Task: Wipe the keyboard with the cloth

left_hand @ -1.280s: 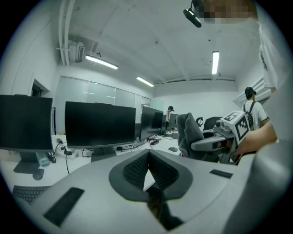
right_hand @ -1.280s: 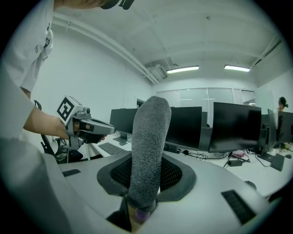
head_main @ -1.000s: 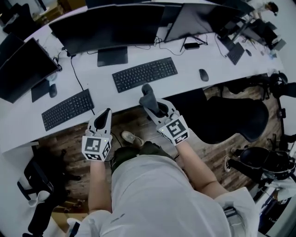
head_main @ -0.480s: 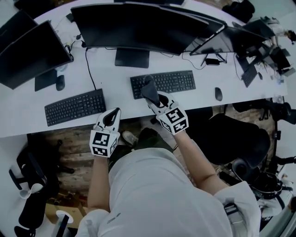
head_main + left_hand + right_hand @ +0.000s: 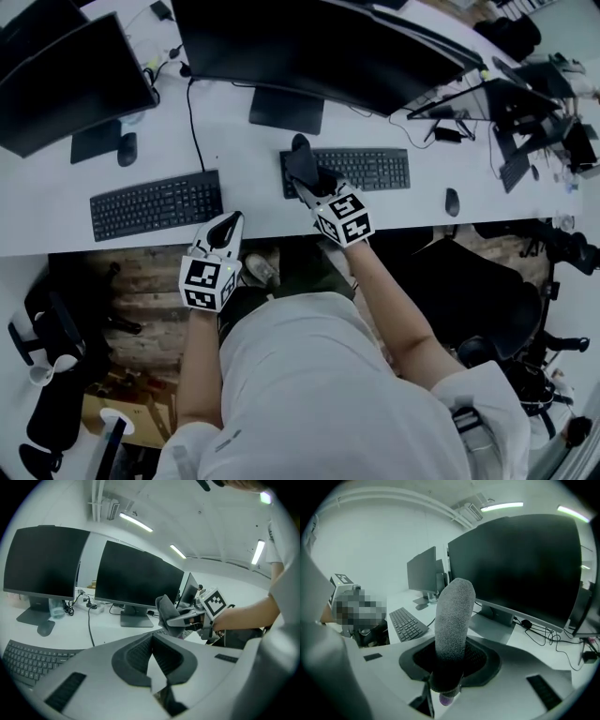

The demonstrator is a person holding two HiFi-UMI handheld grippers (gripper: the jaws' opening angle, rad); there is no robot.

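Note:
A black keyboard (image 5: 361, 171) lies on the white desk (image 5: 234, 150) in front of the big monitor. My right gripper (image 5: 317, 183) is shut on a dark grey cloth (image 5: 301, 161), which stands up out of the jaws over the keyboard's left end. In the right gripper view the cloth (image 5: 452, 616) rises as a thick roll from the right gripper (image 5: 447, 679) and hides the keyboard below. My left gripper (image 5: 226, 225) is shut with nothing in it and hovers at the desk's front edge between the two keyboards. In the left gripper view the left gripper (image 5: 151, 645) faces the cloth (image 5: 165, 612).
A second keyboard (image 5: 155, 203) lies to the left, with a mouse (image 5: 127, 148) behind it. Another mouse (image 5: 453, 202) sits right of the main keyboard. Monitors (image 5: 309, 56) line the back, with cables (image 5: 192, 103) between them. An office chair (image 5: 469, 281) stands at the right.
My right gripper has carried the cloth forward from the desk's front edge to over the keyboard's left end. The left gripper has stayed at the desk edge, still shut.

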